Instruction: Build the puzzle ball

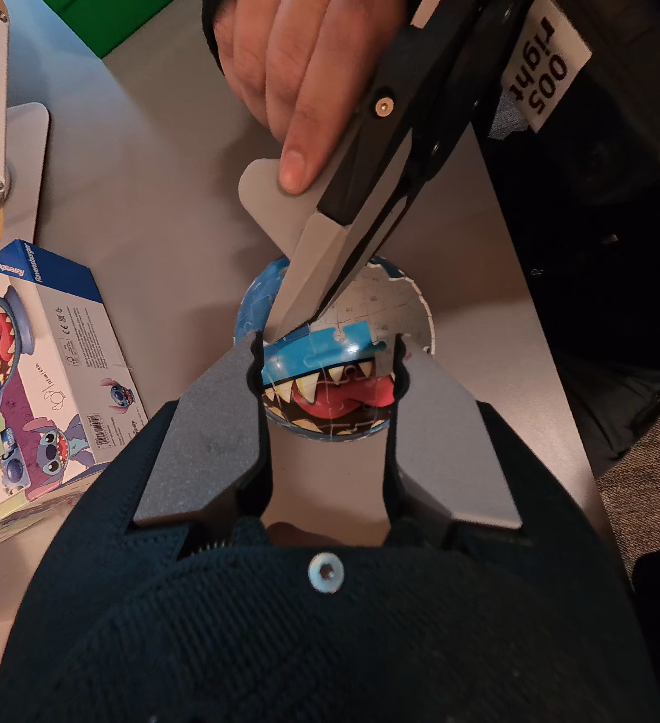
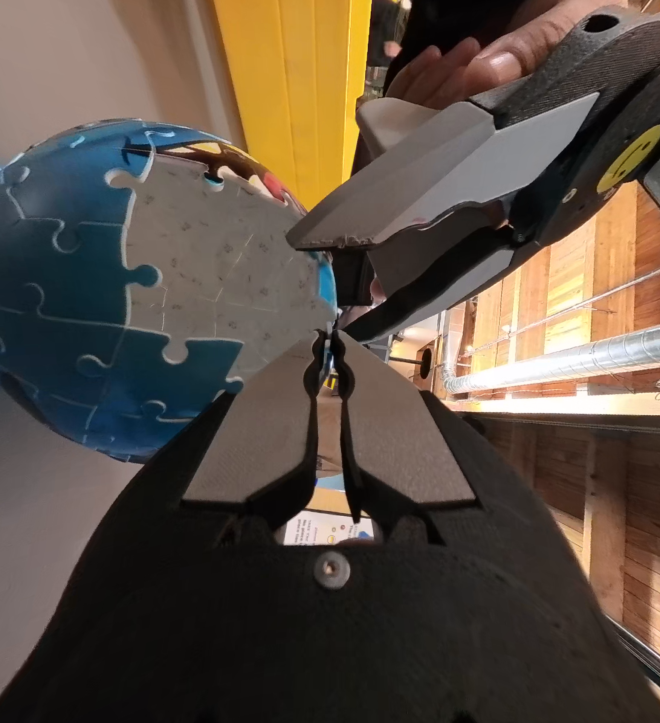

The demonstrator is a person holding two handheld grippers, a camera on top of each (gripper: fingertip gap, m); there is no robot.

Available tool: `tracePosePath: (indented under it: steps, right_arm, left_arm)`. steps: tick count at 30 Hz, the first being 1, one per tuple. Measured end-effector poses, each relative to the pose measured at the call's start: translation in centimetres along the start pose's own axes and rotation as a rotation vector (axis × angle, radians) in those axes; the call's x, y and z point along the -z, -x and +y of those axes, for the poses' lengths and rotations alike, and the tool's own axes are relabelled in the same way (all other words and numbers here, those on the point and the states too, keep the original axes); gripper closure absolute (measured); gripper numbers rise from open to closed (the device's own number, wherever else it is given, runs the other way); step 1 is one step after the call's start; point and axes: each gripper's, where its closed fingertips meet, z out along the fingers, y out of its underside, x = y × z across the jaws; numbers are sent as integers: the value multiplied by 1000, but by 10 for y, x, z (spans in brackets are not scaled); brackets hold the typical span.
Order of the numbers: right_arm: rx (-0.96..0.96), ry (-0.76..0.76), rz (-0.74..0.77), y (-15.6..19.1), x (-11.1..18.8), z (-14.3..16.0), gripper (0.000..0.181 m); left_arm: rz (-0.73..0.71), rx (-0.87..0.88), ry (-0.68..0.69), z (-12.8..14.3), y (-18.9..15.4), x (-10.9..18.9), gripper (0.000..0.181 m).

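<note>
Here the puzzle ball (image 1: 326, 385) is clamped between the left tongs (image 1: 328, 352) above the desk (image 1: 164, 195). The right tongs (image 2: 330, 336), closed on a small puzzle piece (image 2: 327, 339), are held at the rim of the ball's open gap, which is faced toward them.

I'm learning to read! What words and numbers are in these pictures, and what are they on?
I won't copy writing; here is where it sits.
puzzle box: print on its blue and white sides.
right gripper: white label, dark print.
left gripper: label, cut off.
puzzle ball: tiny marks inside, too small to read.
</note>
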Motion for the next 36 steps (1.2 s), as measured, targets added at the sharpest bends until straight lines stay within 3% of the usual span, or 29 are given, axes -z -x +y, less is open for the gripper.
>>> tracePosePath:
  steps: [11, 27, 36]
  right_arm:
    - [-53, 41, -27, -3, 4, 7, 168]
    - [-115, 81, -59, 2, 8, 17, 164]
    - [-100, 87, -44, 6, 7, 18, 178]
  left_arm:
    - [6, 1, 4, 1, -1, 0, 118]
    - [6, -5, 0, -2, -3, 1, 119]
    - [10, -10, 5, -2, -5, 0, 119]
